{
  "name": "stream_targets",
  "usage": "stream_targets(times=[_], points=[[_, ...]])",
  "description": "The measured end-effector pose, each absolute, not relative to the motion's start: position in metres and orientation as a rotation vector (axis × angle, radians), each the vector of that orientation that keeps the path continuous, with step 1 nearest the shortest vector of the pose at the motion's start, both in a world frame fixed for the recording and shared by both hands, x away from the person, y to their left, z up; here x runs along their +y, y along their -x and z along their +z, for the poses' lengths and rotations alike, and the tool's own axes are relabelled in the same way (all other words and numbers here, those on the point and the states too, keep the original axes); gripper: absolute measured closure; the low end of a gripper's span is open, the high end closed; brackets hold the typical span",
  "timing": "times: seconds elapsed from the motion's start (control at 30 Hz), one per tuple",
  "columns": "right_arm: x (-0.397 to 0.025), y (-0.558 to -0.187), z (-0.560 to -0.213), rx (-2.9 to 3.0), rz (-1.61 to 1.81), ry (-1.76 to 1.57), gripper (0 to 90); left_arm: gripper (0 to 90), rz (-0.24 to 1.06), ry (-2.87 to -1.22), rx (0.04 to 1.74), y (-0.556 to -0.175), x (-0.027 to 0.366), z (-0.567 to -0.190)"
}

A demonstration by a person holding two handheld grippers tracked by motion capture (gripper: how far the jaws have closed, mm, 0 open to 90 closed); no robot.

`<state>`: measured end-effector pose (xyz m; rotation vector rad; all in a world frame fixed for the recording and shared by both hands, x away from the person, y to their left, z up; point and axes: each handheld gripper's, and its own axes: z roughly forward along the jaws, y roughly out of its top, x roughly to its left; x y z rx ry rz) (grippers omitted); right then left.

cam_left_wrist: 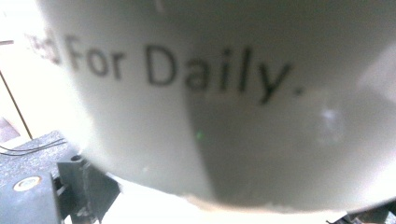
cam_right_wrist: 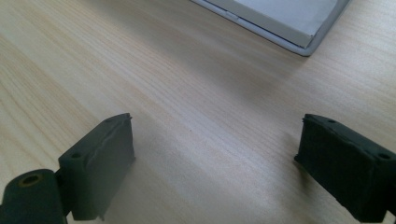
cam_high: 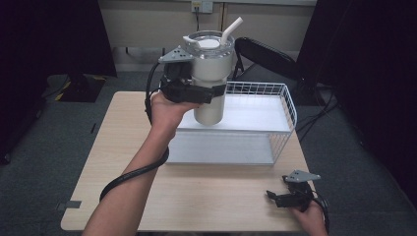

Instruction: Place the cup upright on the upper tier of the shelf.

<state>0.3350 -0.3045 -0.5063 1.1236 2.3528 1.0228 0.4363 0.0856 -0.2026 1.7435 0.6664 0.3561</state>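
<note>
The bench [cam_high: 123,162] carries a white wire basket [cam_high: 287,105] with a solid pale floor, set toward the far right of the wooden top. The tumbler [cam_high: 210,83], a tall pale cup with a clear lid and a bent straw [cam_high: 231,30], is held upright above the near-left part of the basket, its base just over the basket's upper level; contact with that surface cannot be confirmed from the high view. The left tool [cam_high: 204,93] is clamped around the tumbler's midsection, jaws pressed against the wall; in the left gripper view the printed wall of the tumbler [cam_left_wrist: 224,116] sits directly against the camera. The right tool [cam_high: 282,197] rests low over the near-right corner of the bench, well apart from the basket, with its jaws spread wide and nothing between them, as the right gripper view [cam_right_wrist: 215,163] confirms. Judgement: the pick-up of the tumbler is complete and the transfer to the basket is in its final stage. Remaining steps: lower the tumbler until it is seated, release the left tool, and withdraw.
</note>
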Motion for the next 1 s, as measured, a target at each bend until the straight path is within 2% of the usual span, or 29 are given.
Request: stream_targets(times=[1.0], points=[[-0.305, -0.335, -0.506, 2.354, 1.022, -1.124, 9.9, 9.6, 0.408, -1.719, 0.749, -0.472, 0.089, -0.215]])
